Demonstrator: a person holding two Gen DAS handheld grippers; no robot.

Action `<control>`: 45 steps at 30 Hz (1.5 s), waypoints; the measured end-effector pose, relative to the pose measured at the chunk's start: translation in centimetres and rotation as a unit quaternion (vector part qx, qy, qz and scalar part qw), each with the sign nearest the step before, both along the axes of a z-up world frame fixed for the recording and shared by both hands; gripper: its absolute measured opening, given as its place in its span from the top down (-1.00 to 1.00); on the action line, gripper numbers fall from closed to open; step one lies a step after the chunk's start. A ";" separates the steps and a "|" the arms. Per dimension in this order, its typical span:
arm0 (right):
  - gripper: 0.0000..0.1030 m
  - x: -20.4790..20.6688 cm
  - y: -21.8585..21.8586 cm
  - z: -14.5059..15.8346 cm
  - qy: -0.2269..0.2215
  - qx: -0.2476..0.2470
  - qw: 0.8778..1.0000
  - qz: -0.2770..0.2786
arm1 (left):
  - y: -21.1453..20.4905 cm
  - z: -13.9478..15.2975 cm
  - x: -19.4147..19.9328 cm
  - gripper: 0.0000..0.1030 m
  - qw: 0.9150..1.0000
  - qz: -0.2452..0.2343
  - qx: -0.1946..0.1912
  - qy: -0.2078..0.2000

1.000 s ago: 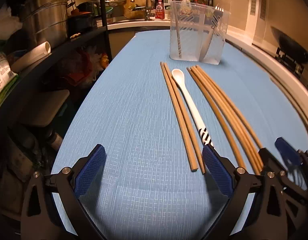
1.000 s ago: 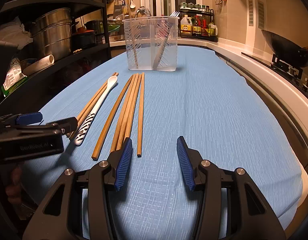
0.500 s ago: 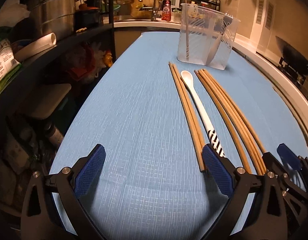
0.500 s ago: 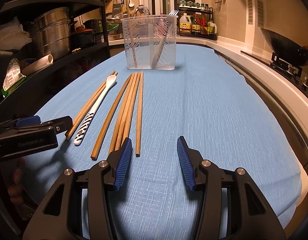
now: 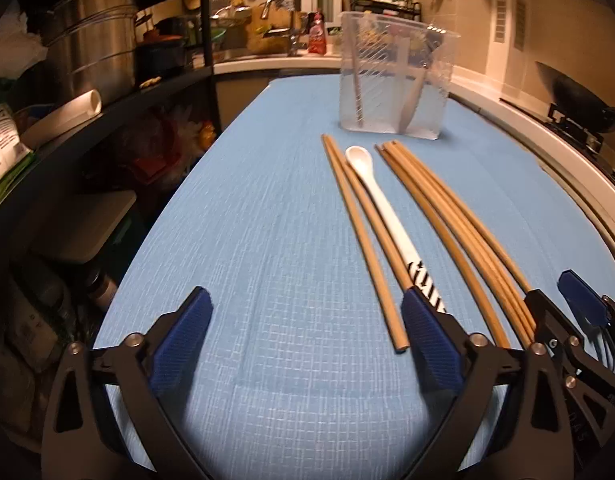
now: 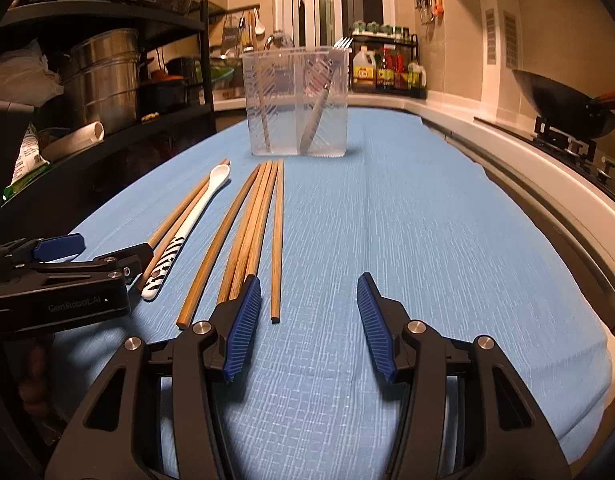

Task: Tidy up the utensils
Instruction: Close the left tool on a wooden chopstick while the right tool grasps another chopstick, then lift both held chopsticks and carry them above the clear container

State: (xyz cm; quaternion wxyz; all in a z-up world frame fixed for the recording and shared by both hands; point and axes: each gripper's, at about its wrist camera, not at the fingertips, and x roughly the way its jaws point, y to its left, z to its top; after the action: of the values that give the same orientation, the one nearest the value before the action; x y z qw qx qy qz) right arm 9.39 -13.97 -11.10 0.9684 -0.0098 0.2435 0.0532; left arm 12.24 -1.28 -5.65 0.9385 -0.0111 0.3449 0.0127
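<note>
A clear plastic utensil holder [image 5: 395, 80] [image 6: 297, 102] stands at the far end of the blue mat, with a chopstick and a metal utensil inside. In front of it lie two wooden chopsticks [image 5: 359, 232] [image 6: 179, 212], a white spoon with a striped handle [image 5: 383, 208] [image 6: 187, 220], and a bundle of several chopsticks [image 5: 459, 232] [image 6: 247, 224]. My left gripper [image 5: 303, 336] is open and empty, its right finger beside the spoon's handle end. My right gripper [image 6: 307, 320] is open and empty, its left finger at the bundle's near ends.
The blue mat [image 5: 247, 220] covers the counter. A dark shelf with steel pots [image 5: 91, 40] runs along the left. A wok on a stove [image 6: 563, 104] sits right. Bottles [image 6: 383, 72] and a sink area stand behind the holder.
The left gripper has tilted and swung slightly right toward the spoon and chopsticks. The right gripper has opened wider. The utensils have not moved.
</note>
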 end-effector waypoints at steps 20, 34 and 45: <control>0.91 -1.9 -0.5 4.3 -0.039 0.034 0.998 0.027 | 2.2 3.4 -2.3 0.87 0.994 -0.071 -0.048 -0.061; 0.91 -1.9 -0.4 12.3 -0.102 0.014 0.994 0.031 | 2.2 11.7 -3.7 0.88 0.981 -0.114 -0.030 -0.151; 0.91 0.6 -0.4 16.3 -0.103 0.021 0.994 0.030 | 2.9 15.8 -1.3 0.87 0.981 -0.128 -0.038 -0.140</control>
State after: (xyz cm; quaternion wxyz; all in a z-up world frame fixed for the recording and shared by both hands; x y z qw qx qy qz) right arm 10.00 -14.42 5.23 0.9863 -0.0024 0.1404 0.0862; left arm 10.93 1.59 10.10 0.9703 -0.0045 0.2087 -0.1223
